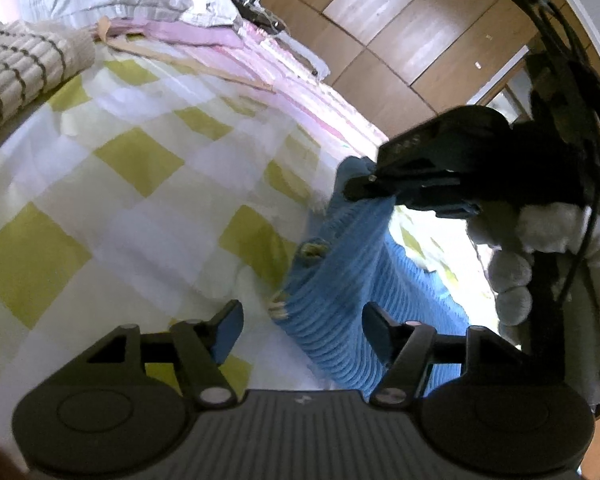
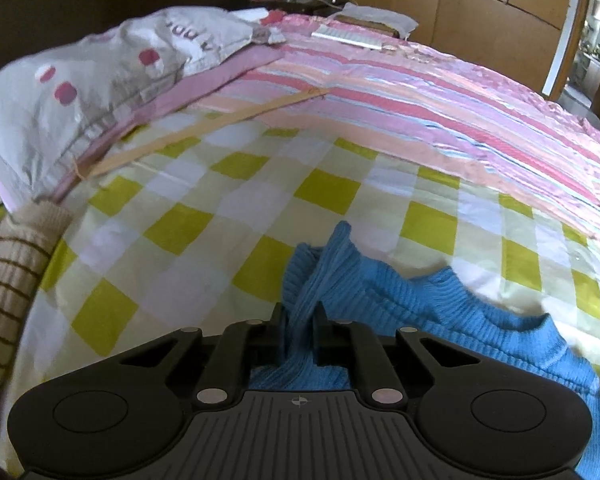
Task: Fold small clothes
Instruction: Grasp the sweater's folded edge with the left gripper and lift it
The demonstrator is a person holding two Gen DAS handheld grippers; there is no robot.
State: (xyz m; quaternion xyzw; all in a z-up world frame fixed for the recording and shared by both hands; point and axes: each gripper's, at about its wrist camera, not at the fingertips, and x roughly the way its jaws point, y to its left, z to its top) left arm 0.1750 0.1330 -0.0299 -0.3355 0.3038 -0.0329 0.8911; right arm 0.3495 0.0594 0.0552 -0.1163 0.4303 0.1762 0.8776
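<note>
A small blue ribbed knit sweater [image 1: 340, 280] lies on the yellow-and-white checked bedcover [image 1: 132, 184]. My right gripper [image 2: 300, 328] is shut on a bunched fold of the blue sweater [image 2: 380, 296], lifting that part off the cover. In the left wrist view the right gripper [image 1: 364, 186] pinches the sweater's upper end, held by a white-gloved hand [image 1: 540, 264]. My left gripper [image 1: 300, 328] stands open low over the sweater's lower edge; the knit lies between its fingers, and the pads do not press on it.
A beige knit with brown stripes [image 2: 8, 280] lies at the left. A pink striped blanket [image 2: 440, 108] and a grey printed pillow [image 2: 80, 88] sit farther back. A thin wooden stick [image 2: 204, 128] lies across the bed. Wooden cabinets [image 1: 400, 40] stand beyond the bed edge.
</note>
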